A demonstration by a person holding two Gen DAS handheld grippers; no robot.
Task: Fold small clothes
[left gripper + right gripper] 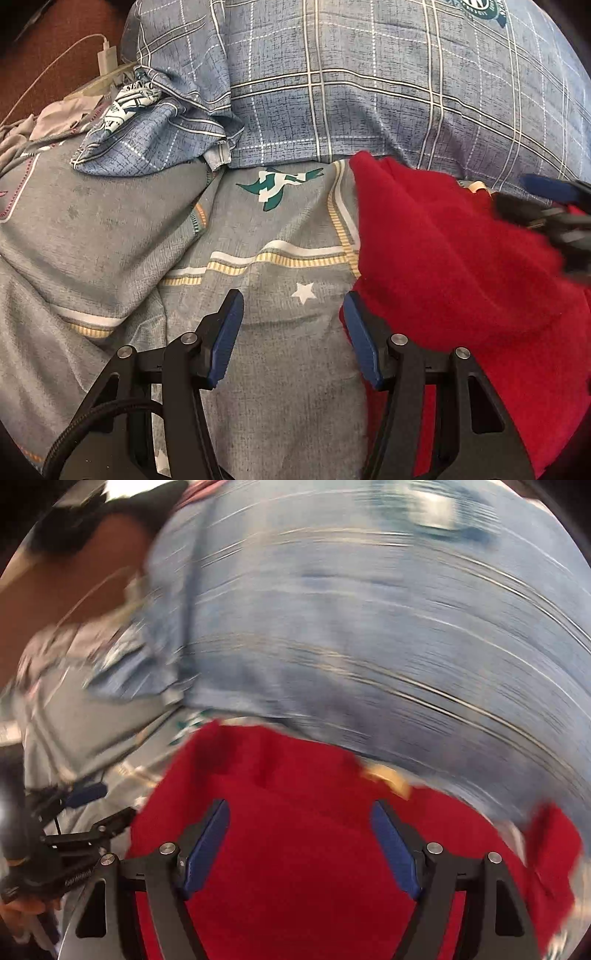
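A red garment (454, 266) lies on a bed covered with a grey printed sheet (258, 332), its far edge up against a blue plaid pillow (369, 92).

The left tool (291, 317) hangs over bare sheet with its jaws apart and nothing between them. Its right finger (360, 339) sits right at the garment's left edge; whether it touches the cloth cannot be told.

The right tool (299, 834) is directly above the red garment (295, 886), jaws wide apart, with the cloth spread beneath and between the pads but not pinched. This view is heavily blurred, so the fabric's folds are hard to make out. From the left wrist view the right tool shows as a dark smear at the garment's far right side.

A white charger and cable (105, 59) lie at the bed's upper left.
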